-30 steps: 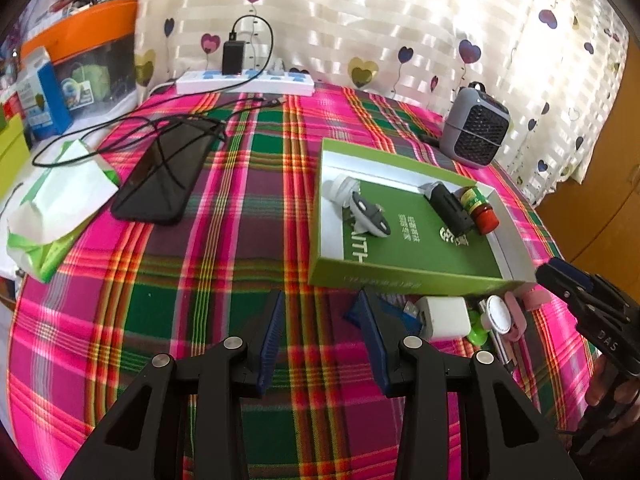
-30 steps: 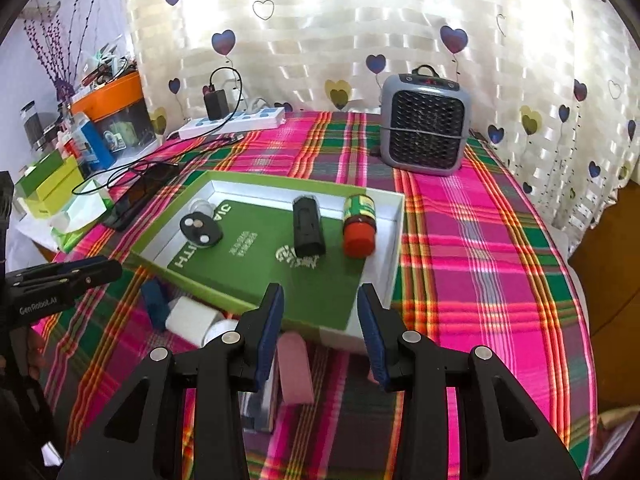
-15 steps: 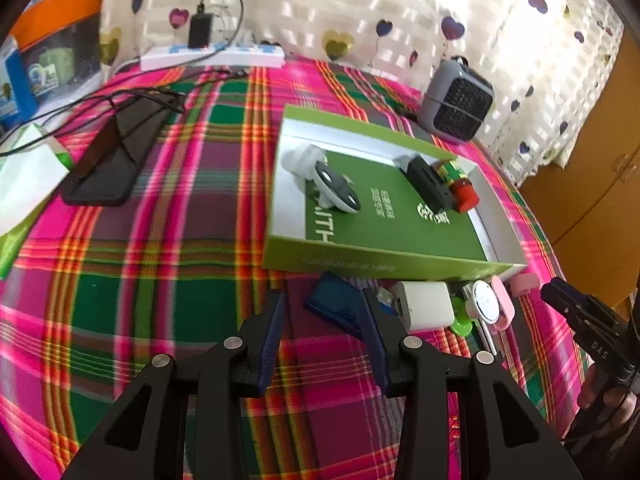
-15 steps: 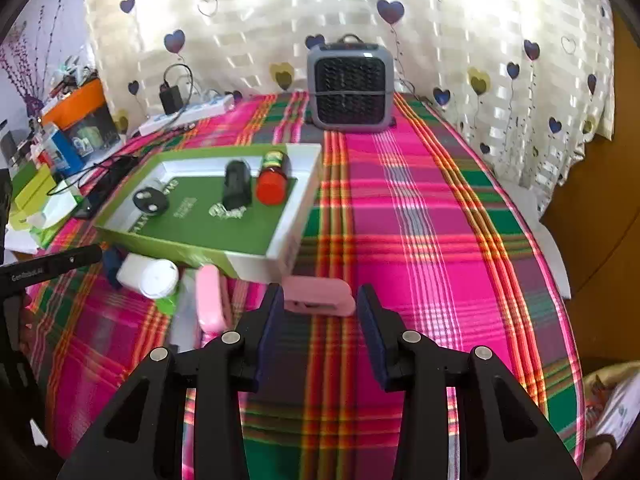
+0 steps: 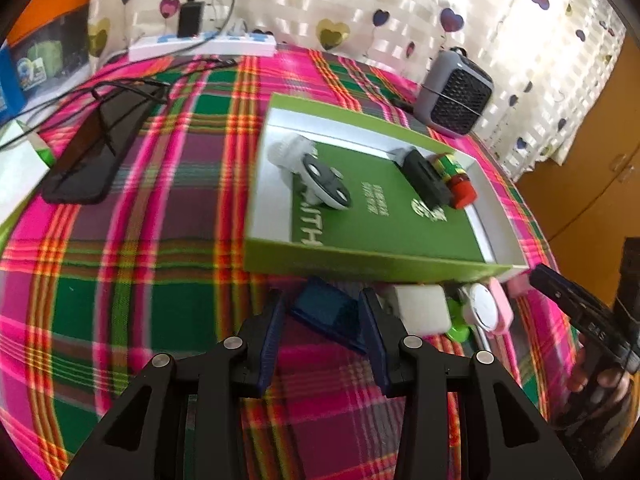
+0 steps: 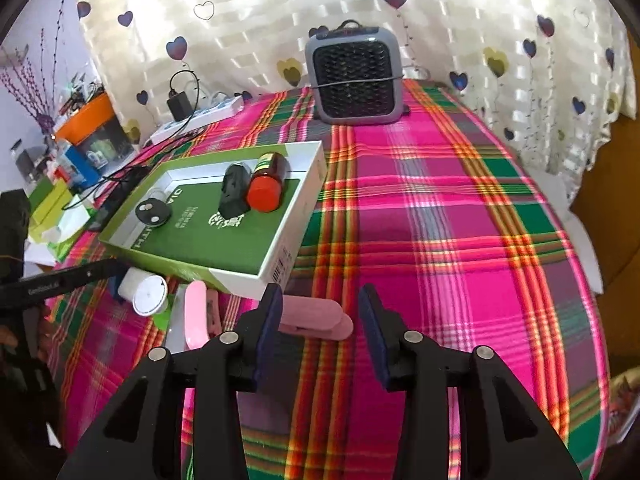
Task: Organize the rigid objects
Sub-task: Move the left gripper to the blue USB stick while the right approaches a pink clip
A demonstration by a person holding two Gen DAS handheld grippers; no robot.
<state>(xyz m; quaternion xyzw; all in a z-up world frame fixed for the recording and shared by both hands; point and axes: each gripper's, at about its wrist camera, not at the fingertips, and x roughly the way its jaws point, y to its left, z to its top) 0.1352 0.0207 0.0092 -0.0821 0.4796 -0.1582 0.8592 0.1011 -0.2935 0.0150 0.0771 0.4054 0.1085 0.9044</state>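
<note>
Landmark: green box lid (image 5: 376,268), open side up, on the plaid-covered table (image 6: 440,220).

Inside the lid: round grey-and-black disc (image 5: 326,186) toward its left end; black block (image 6: 234,196) and red-capped bottle (image 6: 266,188) lying side by side toward its right end.

Along the lid's near wall, on the cloth, left to right in the left wrist view: dark blue case (image 5: 330,314), white adapter (image 5: 420,308), green piece (image 5: 458,330) partly under its neighbours, white round disc (image 5: 484,308), pale pink bar (image 6: 196,316). These crowd together, touching or nearly so. A pink clip (image 6: 316,318) lies just off the lid's near right corner, apart from the cluster.

Left tongs (image 5: 324,334): partly open, one finger either side of the blue case; whether the pads touch it cannot be told. The adapter sits tight against the case's right side.

Right tongs (image 6: 322,328): jaws have just been opening; the pink clip lies between them, pads not pressing it.

Beyond the lid: grey fan heater (image 6: 354,74), white power strip (image 5: 204,42), black phone (image 5: 96,154) with cables (image 5: 120,92) across it.
</note>
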